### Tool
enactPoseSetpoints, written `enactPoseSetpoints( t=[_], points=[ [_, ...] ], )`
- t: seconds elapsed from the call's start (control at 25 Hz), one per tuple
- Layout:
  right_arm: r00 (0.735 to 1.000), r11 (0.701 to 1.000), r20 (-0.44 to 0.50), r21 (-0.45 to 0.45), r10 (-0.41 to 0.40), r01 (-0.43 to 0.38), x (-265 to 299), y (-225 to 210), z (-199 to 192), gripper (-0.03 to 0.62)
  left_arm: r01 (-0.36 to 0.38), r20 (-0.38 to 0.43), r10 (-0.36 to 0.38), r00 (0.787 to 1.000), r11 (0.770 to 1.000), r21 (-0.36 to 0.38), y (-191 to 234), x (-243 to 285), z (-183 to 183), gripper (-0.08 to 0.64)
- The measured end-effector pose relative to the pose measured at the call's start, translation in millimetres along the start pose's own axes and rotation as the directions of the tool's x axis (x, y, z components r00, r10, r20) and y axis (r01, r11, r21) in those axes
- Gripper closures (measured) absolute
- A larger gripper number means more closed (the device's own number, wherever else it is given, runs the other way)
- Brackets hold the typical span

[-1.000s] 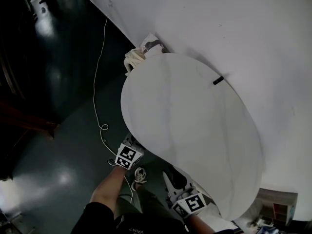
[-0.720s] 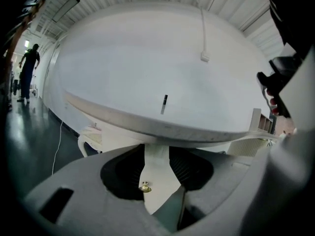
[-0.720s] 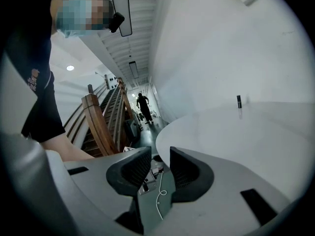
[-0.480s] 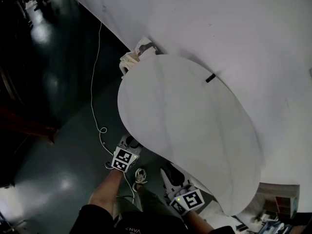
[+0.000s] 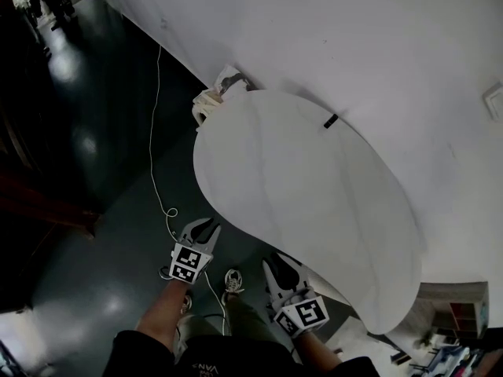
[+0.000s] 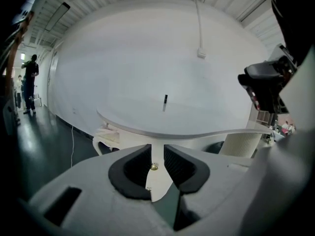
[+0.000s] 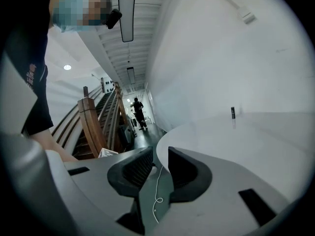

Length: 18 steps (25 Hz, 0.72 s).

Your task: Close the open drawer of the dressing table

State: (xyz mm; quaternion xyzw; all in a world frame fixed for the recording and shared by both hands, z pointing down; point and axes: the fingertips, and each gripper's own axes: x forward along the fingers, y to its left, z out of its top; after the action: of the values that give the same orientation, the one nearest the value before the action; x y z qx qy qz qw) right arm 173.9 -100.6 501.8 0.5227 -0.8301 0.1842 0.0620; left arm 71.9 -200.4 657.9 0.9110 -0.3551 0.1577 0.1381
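The white kidney-shaped dressing table (image 5: 299, 195) stands against a white wall. Its top hides the drawer in the head view. My left gripper (image 5: 202, 226) hangs just clear of the table's front edge. In the left gripper view a white panel with a small brass knob (image 6: 154, 166) shows through the gap of my left gripper (image 6: 157, 156); its jaws are closing and the pads touch nothing. My right gripper (image 5: 277, 262) is beside the edge further right. Its jaws are closing too, and only floor and cable show between them at my right gripper (image 7: 161, 159).
A small black object (image 5: 331, 121) stands on the tabletop near the wall. A white cable (image 5: 155, 132) runs across the dark floor. My shoe (image 5: 233, 280) is below the grippers. A wooden staircase (image 7: 93, 127) and a distant person (image 7: 139, 113) lie down the corridor. A ribbed white bin (image 6: 241, 141) stands right of the table.
My left gripper has drawn back out from under the table's edge, down and to the left, so its fingers now show. The right gripper has shifted only slightly.
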Motion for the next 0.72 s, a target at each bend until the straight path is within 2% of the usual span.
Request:
enactPoseSetpoints(
  t=[0.4,0.72],
  points=[
    [0.997,0.998,0.057,0.007,-0.061,0.06,-21,27,15,0.543,-0.04,0.037,0.039,0.999,0.998,0.04,-15,-79,40,0.515],
    [0.991,0.994,0.081,-0.003,-0.106,0.107,-41,52,15,0.591,0.002,0.089,-0.01,0.996,0.995,0.097,-45,-135,69,0.526]
  ],
)
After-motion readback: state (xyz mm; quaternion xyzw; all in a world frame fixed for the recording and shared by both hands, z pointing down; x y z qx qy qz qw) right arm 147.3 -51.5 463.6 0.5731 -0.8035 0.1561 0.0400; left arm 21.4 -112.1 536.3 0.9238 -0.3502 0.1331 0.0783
